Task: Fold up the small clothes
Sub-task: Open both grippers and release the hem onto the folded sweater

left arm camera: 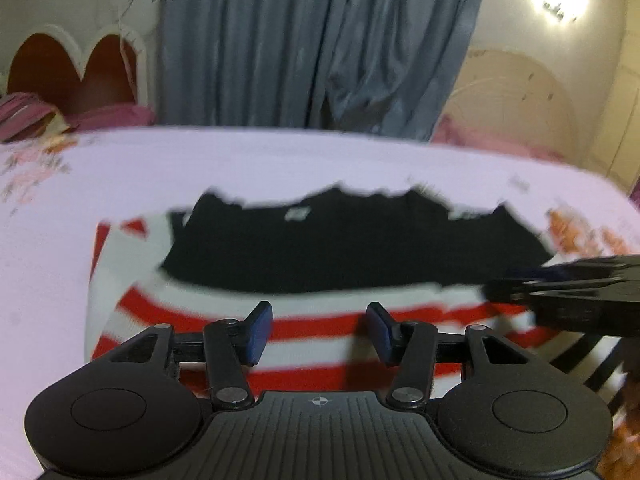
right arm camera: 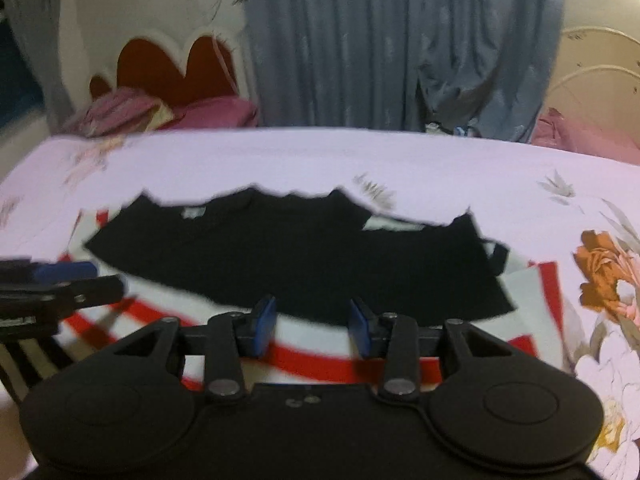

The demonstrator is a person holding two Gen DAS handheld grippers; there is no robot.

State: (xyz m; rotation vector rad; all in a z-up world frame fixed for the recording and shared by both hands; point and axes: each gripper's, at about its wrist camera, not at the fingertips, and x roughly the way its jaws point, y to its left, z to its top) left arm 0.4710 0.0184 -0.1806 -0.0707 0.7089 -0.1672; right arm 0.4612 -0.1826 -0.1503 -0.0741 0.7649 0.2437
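Note:
A small black garment (left arm camera: 360, 248) (right arm camera: 296, 256) lies spread flat on a red and white striped cloth (left arm camera: 132, 308) (right arm camera: 132, 308) on the bed. My left gripper (left arm camera: 318, 320) hovers open over the striped cloth, just short of the black garment's near hem, with nothing between its blue pads. My right gripper (right arm camera: 313, 312) is open too, over the near hem of the black garment, holding nothing. Each gripper shows in the other's view: the right gripper (left arm camera: 500, 284) at the right edge, the left gripper (right arm camera: 92, 279) at the left edge. Both views are blurred.
The pale pink floral bed sheet (left arm camera: 240, 160) (right arm camera: 400, 160) surrounds the clothes. A black and white striped cloth (left arm camera: 592, 360) (right arm camera: 24, 356) lies at the near edge between the grippers. Pink pillows (left arm camera: 112, 116), a red headboard (left arm camera: 72, 68) and a grey curtain (left arm camera: 312, 40) stand behind.

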